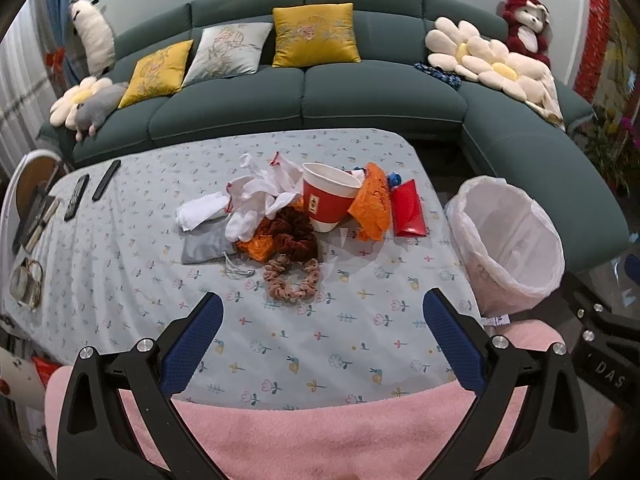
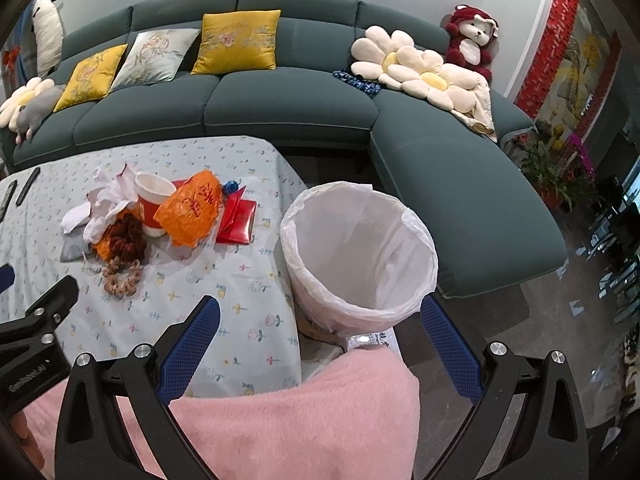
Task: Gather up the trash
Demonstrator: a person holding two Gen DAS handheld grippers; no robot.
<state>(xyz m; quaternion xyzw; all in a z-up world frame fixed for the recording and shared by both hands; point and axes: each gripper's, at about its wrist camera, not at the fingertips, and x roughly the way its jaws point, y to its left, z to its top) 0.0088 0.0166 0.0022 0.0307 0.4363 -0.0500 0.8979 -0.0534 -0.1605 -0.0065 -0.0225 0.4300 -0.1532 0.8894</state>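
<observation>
A pile lies mid-table: a red and white paper cup [image 1: 329,197] [image 2: 153,205], crumpled white tissues [image 1: 256,196] [image 2: 105,196], an orange plastic wrapper [image 1: 372,204] [image 2: 192,210], a red packet [image 1: 408,210] [image 2: 240,222], a brown scrunchie [image 1: 294,236], a pink scrunchie [image 1: 292,280] [image 2: 122,276] and a grey pouch [image 1: 204,242]. A bin lined with a white bag [image 1: 510,240] [image 2: 358,256] stands off the table's right edge. My left gripper [image 1: 322,322] hangs open above the table's near part, short of the pile. My right gripper [image 2: 320,328] is open near the bin's front rim, holding nothing.
The table [image 1: 120,240] wears a floral cloth; remotes [image 1: 106,180] and small items sit at its left end. A pink fluffy cover [image 1: 320,432] lies beneath both grippers. A green sofa [image 1: 360,92] with cushions and plush toys curves behind and to the right.
</observation>
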